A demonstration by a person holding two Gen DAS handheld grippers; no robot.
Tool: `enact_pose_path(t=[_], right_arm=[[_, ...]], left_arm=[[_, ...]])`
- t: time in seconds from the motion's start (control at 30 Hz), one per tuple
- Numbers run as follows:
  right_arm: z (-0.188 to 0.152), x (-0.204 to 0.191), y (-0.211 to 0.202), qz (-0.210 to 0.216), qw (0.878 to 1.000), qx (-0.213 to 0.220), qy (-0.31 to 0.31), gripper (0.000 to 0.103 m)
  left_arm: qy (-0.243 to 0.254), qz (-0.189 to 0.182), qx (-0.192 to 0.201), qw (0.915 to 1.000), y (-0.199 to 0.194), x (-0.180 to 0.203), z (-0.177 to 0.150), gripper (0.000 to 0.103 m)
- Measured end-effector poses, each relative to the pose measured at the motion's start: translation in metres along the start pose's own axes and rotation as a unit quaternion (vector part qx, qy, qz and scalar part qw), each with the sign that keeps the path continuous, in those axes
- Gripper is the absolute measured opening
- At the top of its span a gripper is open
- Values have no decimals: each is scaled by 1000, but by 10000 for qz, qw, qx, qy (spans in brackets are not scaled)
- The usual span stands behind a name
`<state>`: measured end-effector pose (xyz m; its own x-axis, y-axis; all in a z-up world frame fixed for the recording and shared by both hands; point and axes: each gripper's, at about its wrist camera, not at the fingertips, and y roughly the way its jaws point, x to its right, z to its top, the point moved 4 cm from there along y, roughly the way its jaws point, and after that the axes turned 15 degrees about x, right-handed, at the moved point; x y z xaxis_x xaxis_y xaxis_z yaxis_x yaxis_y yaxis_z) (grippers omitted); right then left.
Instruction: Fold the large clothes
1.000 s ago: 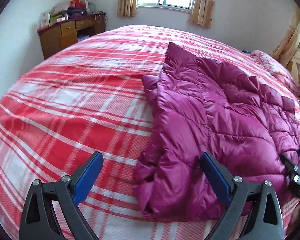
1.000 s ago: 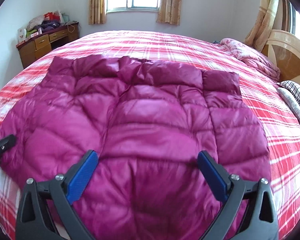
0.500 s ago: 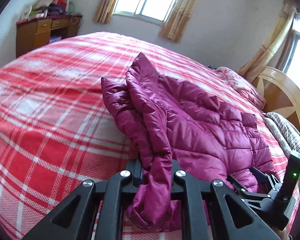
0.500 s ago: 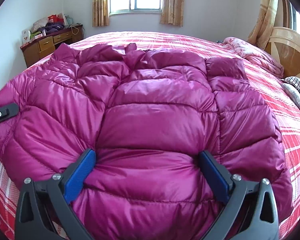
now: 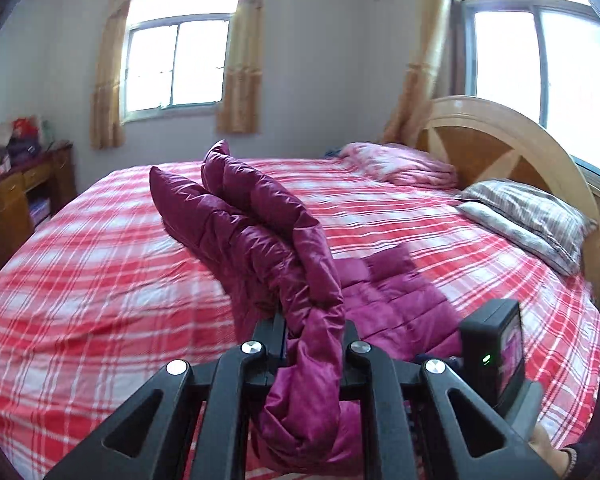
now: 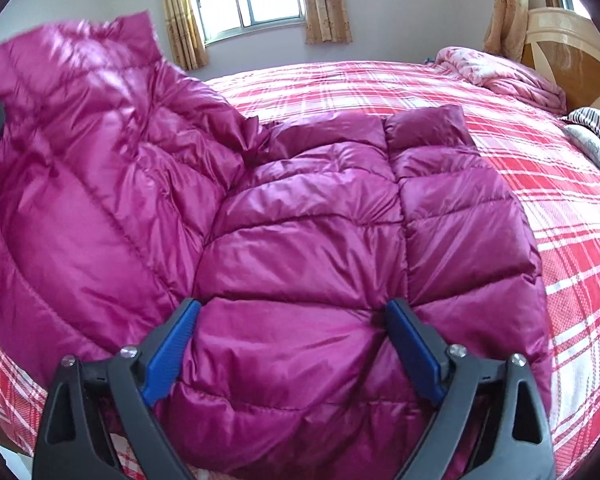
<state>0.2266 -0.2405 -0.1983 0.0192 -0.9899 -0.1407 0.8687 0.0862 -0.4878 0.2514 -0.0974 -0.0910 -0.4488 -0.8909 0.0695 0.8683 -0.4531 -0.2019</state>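
Since a second ago left gripper (image 5: 314,344) clamped magenta quilted puffer jacket's (image 6: 300,240) side and lifted it off the red plaid bed's (image 5: 100,280) near edge to fold over; right gripper (image 6: 294,344), closing slightly, straddles its hem unpinched.

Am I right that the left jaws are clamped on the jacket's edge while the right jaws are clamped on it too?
Not quite. In the right wrist view the right gripper stands open over the jacket; only the left gripper is clamped on its edge.
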Motion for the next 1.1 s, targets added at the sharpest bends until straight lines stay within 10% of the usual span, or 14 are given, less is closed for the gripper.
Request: enact_pose_path(t=[0.37,0.6,0.9,1.1], right_arm=[[3,57,-42,89,9967,251,765,83],[9,124,-56,-169,9773,487,2054,85],[45,108,-32,951,9669,350,2341,84],[37,96,-13,1259,9634,-86,2366,48]], left_arm=[[594,-1317,-822,9861,77,91,-46,12],[970,-1245,-929,9831,86,105,-80,16],[1137,-1454,-855,9791,81,109,-84,40],[1159,-1458,-971,9777,76,101,-80,43]])
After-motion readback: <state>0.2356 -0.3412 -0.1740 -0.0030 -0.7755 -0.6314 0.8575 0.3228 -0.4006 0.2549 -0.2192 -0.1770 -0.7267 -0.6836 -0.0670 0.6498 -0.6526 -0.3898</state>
